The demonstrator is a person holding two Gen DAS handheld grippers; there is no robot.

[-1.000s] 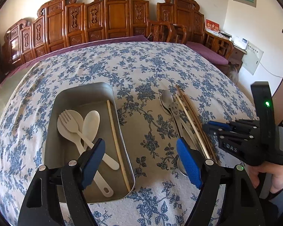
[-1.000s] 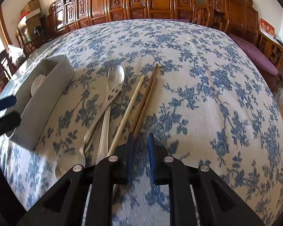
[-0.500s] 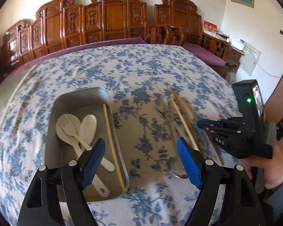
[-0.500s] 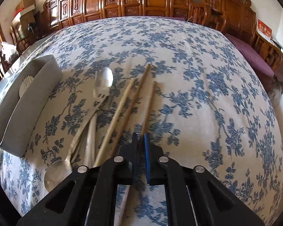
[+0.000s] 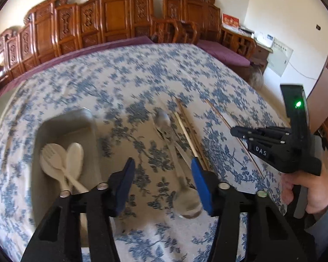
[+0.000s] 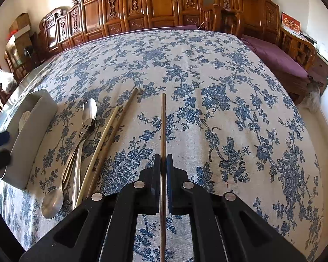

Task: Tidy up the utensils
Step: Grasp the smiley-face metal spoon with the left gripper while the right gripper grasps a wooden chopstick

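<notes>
Home dining room, carved wooden chairs (image 6: pixel 155 2) (ornate), floral tablecloth (image 6: pixel 207 69)

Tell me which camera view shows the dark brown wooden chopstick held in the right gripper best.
The right wrist view: the dark brown wooden chopstick runs sharp and straight from the shut right gripper. The left wrist view shows it only blurred and partly behind that gripper.

The far half and right side of the counter (image 6: pixel 207 65) lie bare. Toward its left edge the metal tray (image 6: pixel 32 135) blocks passage, with spoons (image 6: pixel 81 144) and two chopsticks (image 6: pixel 107 139) just beside it.
</notes>
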